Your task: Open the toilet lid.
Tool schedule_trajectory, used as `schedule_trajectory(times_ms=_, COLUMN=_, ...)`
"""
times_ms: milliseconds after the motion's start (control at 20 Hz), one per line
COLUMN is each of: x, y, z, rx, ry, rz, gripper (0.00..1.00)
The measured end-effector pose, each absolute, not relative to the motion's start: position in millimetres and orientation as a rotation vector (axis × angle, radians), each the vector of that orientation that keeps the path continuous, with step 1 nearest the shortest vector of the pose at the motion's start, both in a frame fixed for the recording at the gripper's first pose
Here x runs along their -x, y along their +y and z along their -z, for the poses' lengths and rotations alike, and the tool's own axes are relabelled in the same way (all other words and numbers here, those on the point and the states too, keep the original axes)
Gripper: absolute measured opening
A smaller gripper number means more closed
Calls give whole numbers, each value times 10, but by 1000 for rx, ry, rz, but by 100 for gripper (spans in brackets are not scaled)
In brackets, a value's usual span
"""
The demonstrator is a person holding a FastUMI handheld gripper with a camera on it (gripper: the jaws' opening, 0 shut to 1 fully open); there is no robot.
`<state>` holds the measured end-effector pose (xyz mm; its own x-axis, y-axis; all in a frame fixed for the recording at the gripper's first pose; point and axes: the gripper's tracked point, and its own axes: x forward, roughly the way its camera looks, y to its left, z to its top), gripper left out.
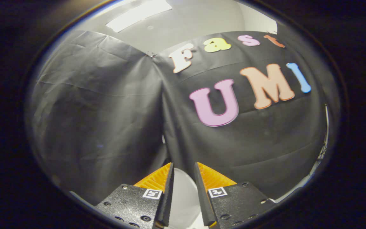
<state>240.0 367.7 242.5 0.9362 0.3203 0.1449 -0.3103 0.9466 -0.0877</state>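
Gripper (183,168) fingers stood slightly parted w/ smooth white plastic toilet lid (183,197) in the gap; contact couldn't be told. Prob. best to confirm both pads bite before raising, then swing slowly along hinge arc.

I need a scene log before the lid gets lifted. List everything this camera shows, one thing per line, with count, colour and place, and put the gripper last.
White rounded surface: one, white, between the fingers and running on past their tips; likely part of the toilet, but I cannot tell whether it is the lid.
Booth wall cloth: two black panels meeting at a fold ahead of the fingers, filling the space beyond them.
Ceiling: one, pale grey, above the cloth, with a bright white strip.
Gripper: one; its fingers stand a little apart with the white surface showing in the gap, pressing on nothing.
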Motion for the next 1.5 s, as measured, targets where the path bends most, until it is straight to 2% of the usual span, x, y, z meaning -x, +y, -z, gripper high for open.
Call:
schedule_trajectory(times_ms=400, x=-2375, y=2015, z=-2419, rx=43, ry=-136, rz=-65, gripper=34)
schedule_trajectory(times_ms=1000, x=-2095, y=494, z=-2157, rx=43, ry=-28, rz=37, gripper=35)
schedule_trajectory(times_ms=1500, x=-1940, y=-180, z=-1998, rx=38, ry=-18, rz=87, gripper=35)
